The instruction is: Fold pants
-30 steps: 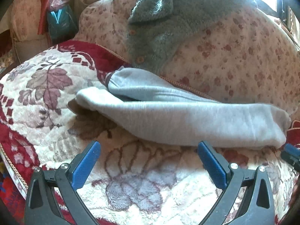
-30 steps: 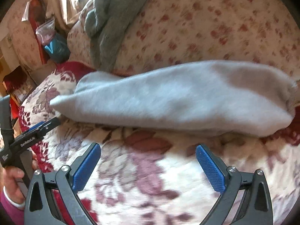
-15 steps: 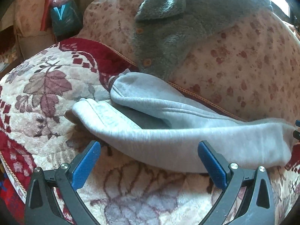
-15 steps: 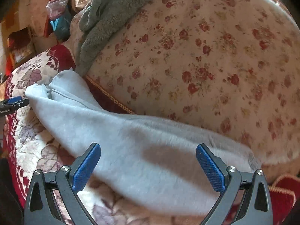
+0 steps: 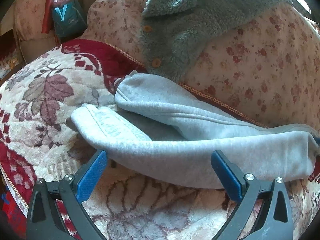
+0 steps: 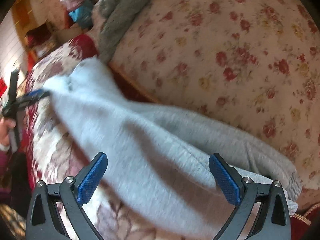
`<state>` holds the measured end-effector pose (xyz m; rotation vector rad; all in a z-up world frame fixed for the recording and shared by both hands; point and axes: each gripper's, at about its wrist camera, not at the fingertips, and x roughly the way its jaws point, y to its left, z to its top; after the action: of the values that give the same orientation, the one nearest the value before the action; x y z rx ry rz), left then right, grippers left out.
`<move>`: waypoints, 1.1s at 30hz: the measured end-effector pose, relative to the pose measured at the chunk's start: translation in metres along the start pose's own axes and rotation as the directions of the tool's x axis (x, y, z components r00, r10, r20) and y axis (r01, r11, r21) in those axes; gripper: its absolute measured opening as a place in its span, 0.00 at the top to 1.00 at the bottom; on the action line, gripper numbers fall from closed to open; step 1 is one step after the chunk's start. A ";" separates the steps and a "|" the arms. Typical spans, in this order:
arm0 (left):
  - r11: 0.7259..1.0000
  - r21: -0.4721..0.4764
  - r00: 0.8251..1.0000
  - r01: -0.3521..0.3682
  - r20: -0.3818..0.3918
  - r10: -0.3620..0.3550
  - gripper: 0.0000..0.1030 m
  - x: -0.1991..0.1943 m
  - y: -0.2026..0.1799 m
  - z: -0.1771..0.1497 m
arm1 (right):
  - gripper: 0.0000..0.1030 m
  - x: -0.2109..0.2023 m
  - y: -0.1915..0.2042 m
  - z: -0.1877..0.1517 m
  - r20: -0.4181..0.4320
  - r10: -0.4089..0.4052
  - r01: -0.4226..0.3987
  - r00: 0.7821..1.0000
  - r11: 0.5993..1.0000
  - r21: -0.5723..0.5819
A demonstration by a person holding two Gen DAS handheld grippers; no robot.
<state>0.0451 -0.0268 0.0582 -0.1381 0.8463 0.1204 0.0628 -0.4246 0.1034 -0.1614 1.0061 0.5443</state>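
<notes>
Light grey pants [image 5: 180,136] lie lengthwise on a floral sofa seat, one leg over the other, cuffs at the left. My left gripper [image 5: 160,176] is open, its blue pads at the near edge of the lower leg. In the right wrist view the pants [image 6: 150,140] run from upper left to lower right. My right gripper [image 6: 158,178] is open over the waist end, the cloth between its pads. The left gripper [image 6: 30,98] shows at the far left by the cuffs.
A grey-green fleece jacket [image 5: 190,24] hangs over the flowered backrest [image 5: 270,70]. The seat cover [image 5: 50,100] is cream and red with leaf patterns. A teal bag [image 5: 66,20] stands behind the sofa's left end.
Both grippers have moved in on the pants: the left to the near edge of the lower leg, the right over the waist end. The right view is blurred by motion.
</notes>
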 end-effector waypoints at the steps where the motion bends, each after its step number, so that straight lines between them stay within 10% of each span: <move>1: 1.000 -0.005 1.000 0.004 -0.002 -0.004 0.00 0.000 0.001 -0.001 | 0.00 -0.001 0.002 -0.005 -0.013 0.025 -0.025 1.000 1.000 0.004; 6: 1.000 -0.014 1.000 0.019 -0.001 -0.019 0.00 -0.005 0.004 -0.008 | 0.00 0.002 0.022 -0.053 -0.072 0.153 -0.148 0.986 0.986 0.076; 9: 0.999 -0.015 1.000 0.028 -0.012 -0.028 0.00 -0.006 0.006 -0.013 | 0.01 0.007 0.044 -0.083 -0.093 0.069 -0.066 0.993 0.997 0.042; 16: 0.998 -0.046 0.999 0.037 -0.014 -0.037 0.00 -0.007 0.009 -0.014 | 0.00 -0.045 0.015 -0.090 0.183 0.018 -0.089 0.983 0.916 0.390; 25: 0.999 -0.014 0.999 0.040 0.011 -0.040 0.00 -0.011 0.004 -0.010 | 0.01 -0.021 -0.079 -0.064 0.228 -0.104 -0.152 0.968 0.479 0.865; 29: 0.999 -0.035 0.999 0.038 0.009 -0.037 0.00 -0.008 0.011 -0.008 | 0.30 -0.003 -0.088 -0.048 0.140 -0.142 -0.062 0.980 0.453 0.890; 33: 0.997 -0.059 0.999 0.040 0.000 -0.040 0.00 -0.006 0.021 -0.012 | 0.71 -0.001 -0.076 -0.046 0.136 -0.154 -0.035 0.979 0.523 0.851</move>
<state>0.0293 -0.0082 0.0533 -0.2099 0.8406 0.1079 0.0656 -0.5072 0.0701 0.7468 0.9660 -0.0634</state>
